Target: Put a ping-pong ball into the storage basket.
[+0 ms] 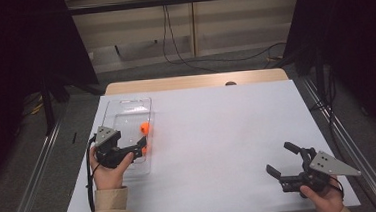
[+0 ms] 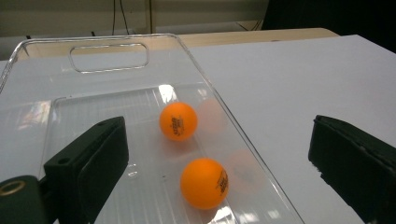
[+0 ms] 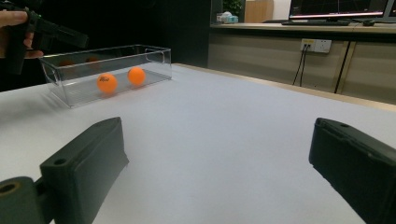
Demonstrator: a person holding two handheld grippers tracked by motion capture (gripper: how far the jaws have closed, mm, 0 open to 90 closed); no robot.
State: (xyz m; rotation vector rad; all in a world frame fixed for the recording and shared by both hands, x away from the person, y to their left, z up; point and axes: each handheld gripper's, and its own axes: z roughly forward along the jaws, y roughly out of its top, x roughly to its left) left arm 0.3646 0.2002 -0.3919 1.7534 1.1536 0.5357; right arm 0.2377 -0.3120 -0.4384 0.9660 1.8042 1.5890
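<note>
Two orange balls (image 2: 178,121) (image 2: 204,183) are lying in the clear tray (image 2: 109,58) at the table's left. Left gripper (image 1: 141,142) is hovering above them, jaws wide; advised: centring over the nearer ball, descending straight. Right gripper (image 1: 281,160) is idling, jaws spread.

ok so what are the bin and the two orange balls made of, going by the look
The bin looks like clear, glossy hard plastic: the table shows through its walls, and they carry bright glare and orange reflections. The two orange balls look like smooth, matte plastic, probably table tennis balls: even colour, soft shine, small printed marks. Neither material is certain from sight alone.
</note>
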